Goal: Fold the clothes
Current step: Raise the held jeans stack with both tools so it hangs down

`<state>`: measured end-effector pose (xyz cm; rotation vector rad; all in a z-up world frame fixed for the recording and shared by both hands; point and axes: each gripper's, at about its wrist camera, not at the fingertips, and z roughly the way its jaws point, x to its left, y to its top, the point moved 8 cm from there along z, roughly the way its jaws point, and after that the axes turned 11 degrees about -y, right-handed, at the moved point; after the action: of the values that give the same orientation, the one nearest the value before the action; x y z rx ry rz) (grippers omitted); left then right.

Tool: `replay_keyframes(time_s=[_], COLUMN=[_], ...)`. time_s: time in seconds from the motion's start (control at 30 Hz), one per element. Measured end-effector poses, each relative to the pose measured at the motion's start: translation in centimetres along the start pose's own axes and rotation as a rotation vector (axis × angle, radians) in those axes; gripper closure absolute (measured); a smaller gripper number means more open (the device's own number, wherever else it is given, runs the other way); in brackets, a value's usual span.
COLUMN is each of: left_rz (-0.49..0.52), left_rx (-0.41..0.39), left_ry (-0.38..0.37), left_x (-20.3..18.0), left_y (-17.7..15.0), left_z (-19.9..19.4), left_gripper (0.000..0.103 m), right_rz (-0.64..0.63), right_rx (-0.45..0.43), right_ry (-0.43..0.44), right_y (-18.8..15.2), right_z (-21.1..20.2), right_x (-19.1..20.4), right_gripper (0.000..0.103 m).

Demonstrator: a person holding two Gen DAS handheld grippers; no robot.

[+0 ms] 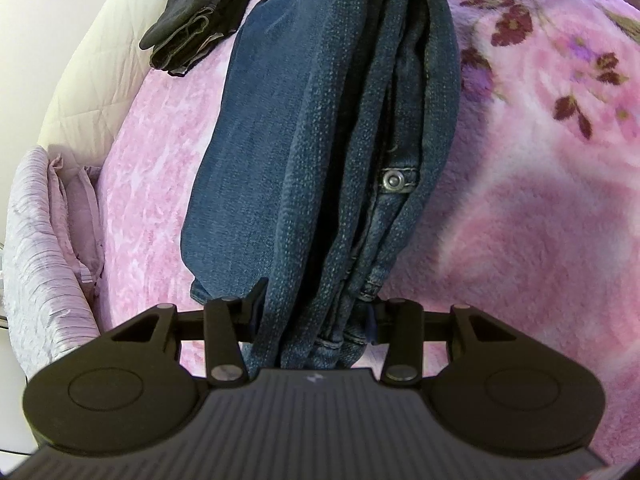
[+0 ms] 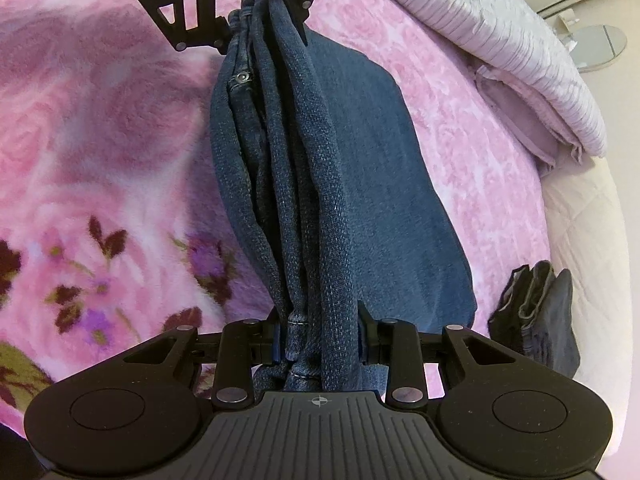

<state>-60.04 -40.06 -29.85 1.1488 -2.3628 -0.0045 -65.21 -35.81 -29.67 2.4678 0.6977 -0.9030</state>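
Left gripper point(image 1: 316, 320) clamped on jeans point(image 1: 320, 120) | right gripper point(image 2: 320, 336) clamped on opposite end | long axis stretched between grippers, above bed point(image 1: 520, 220)

**A bedroom at home**

A pink floral blanket point(image 1: 540, 184) is covering most of a bed, its plush pile showing roses and dark sprigs. A quilted cream mattress point(image 1: 80, 92) is showing past the blanket's edge. Lilac pillows point(image 2: 532, 64) in striped, crinkled cases are lying stacked at one end. Jeans point(image 2: 360, 184) and dark folded clothes point(image 1: 196, 24) are lying on the bed. A small round glass table point(image 2: 600, 46) is standing beside it.
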Motion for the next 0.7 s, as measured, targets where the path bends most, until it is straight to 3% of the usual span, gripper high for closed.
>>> replay_keyframes(time_s=[0.5, 0.7], left_rz=[-0.013, -0.041], left_rx=[-0.014, -0.023], left_ry=[-0.023, -0.016], left_x=[-0.4, -0.7], left_y=[-0.3, -0.3], left_z=[0.4, 0.4], left_gripper=[0.064, 0.064], right_rz=[0.02, -0.031], right_rx=[0.02, 0.033], right_ry=[-0.008, -0.088], right_y=[-0.3, -0.9], right_z=[1.0, 2.2], right_x=[1.2, 3.3], right_gripper=[0.07, 0.059])
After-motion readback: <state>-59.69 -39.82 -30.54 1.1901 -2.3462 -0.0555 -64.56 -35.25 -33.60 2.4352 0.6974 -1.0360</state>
